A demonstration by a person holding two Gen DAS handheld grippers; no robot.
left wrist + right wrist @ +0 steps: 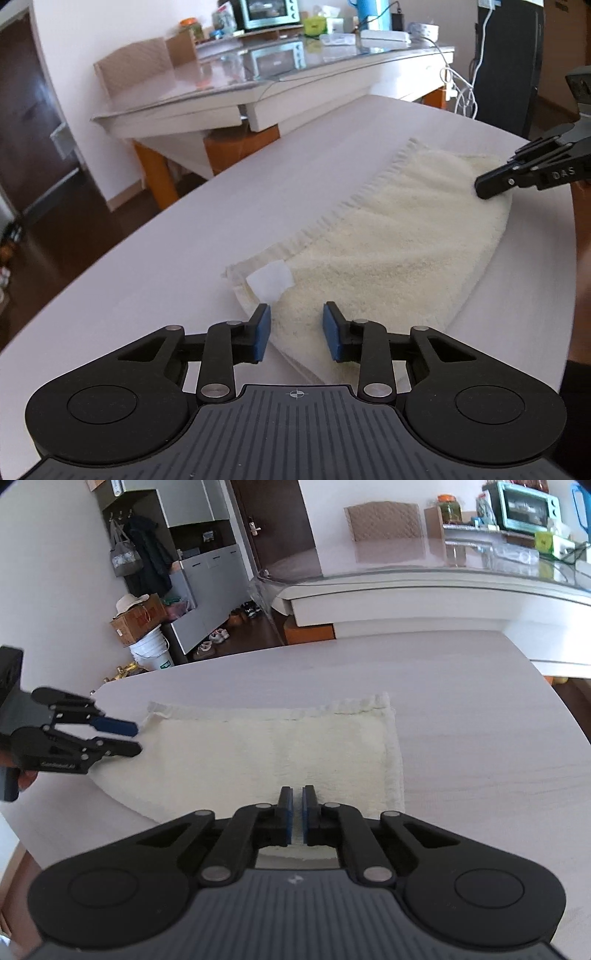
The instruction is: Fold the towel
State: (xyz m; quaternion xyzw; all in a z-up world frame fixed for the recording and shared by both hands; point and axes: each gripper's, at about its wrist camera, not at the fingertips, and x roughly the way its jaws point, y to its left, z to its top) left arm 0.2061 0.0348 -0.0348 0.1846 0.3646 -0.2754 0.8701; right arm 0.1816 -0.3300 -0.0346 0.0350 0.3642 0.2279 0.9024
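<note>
A cream towel [388, 236] lies folded flat on the pale table [184, 258], with a white label [269, 282] at its near left corner. In the left wrist view my left gripper [296, 306] hovers open over that corner, its blue pads apart and pressing on nothing. The right wrist view shows the left gripper [138, 740] at the left end of the towel [258, 753]. My right gripper [295, 790] stands shut over the towel's near edge. From the left wrist view the right gripper [484, 190] rests its tip on the towel's far end. No pinched cloth shows between its pads.
Beyond the table stands a glass-topped table [229, 92] with a toaster oven [269, 13], jars and boxes, and a chair [133, 66] beside it. Cables [461, 92] hang near a black tower [506, 62]. A bucket [151, 650] and cardboard box [138, 622] stand by the wall.
</note>
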